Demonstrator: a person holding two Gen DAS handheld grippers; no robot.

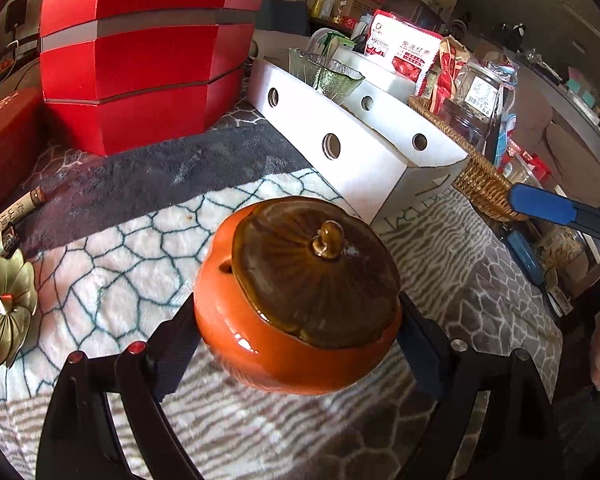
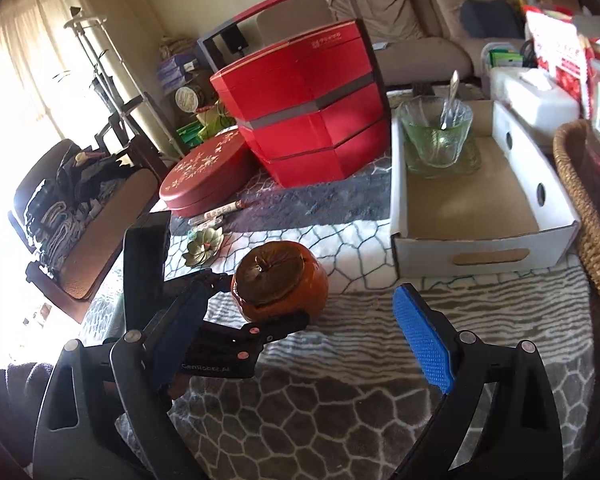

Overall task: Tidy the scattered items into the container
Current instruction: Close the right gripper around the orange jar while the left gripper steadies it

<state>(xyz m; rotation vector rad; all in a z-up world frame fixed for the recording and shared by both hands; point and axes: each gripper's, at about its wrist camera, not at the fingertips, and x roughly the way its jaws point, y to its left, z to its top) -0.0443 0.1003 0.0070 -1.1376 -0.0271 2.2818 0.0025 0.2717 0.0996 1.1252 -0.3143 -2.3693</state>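
Orange ceramic pot [image 1: 296, 312] with brown lid [image 1: 316, 276] gripped by left gripper [image 1: 300, 344], jaws spread wide around it.
Dark pads press the pot's body at 9 and 3 o'clock in the left wrist view; pot looks lifted just above the patterned fuzzy cloth [image 1: 112, 272]. White cardboard tray [image 2: 480, 240], the container, sits at 1 o'clock from the pot in the right wrist view, holding a green glass bowl [image 2: 438, 136] with a metal spoon [image 2: 450, 98] at its far end. Right gripper [image 2: 300, 344] is released, blue pads wide apart, nothing between them, tray at its 12 to 1 o'clock. Gold flower dish [image 1: 4, 308] lies at 9 o'clock of the pot, a paper-wrapped stick [image 1: 12, 212] beyond it. Red stacked box [image 2: 308, 112] at 11 o'clock, wicker basket [image 2: 588, 216] beside the tray at 3.
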